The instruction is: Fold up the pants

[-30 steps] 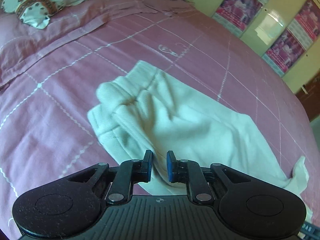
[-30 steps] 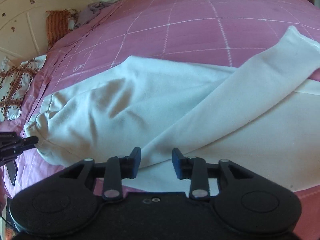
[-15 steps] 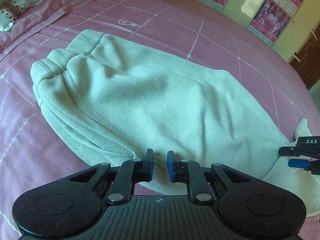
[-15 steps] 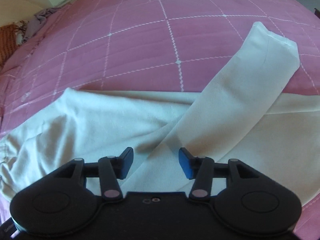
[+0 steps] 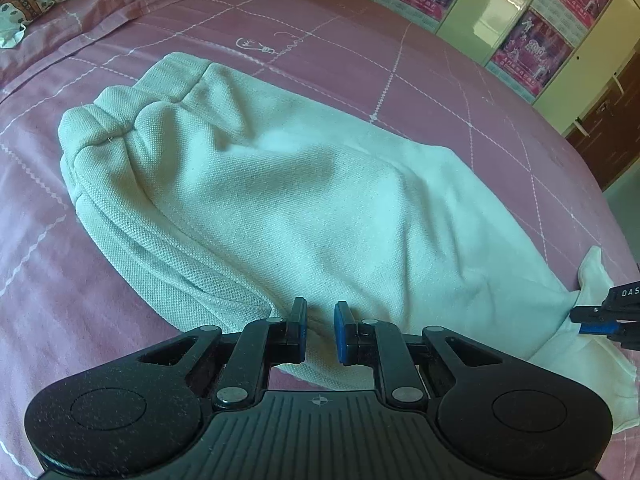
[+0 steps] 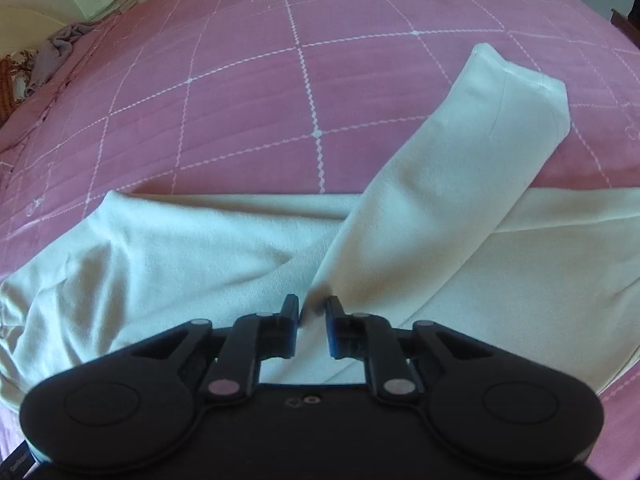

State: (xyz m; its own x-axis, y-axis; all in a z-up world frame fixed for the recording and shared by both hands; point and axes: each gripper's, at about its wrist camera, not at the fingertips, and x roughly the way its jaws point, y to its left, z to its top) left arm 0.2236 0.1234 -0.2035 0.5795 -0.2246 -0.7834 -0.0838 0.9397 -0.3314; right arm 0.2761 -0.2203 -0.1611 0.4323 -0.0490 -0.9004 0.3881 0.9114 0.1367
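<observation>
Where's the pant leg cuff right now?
In the right wrist view the cuff lies upper right on the pink bedspread, at the end of the leg crossing over the rest of the pants, well ahead of the right gripper.

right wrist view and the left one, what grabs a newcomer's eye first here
The pale white pants sprawl across the pink quilted bedspread, waistband bunched at the far left in the left wrist view. In the right wrist view one pant leg is flipped diagonally over the rest, and the right gripper pinches a fold of cloth at its near end. The left gripper sits over the near edge of the pants, jaws slightly apart.
</observation>
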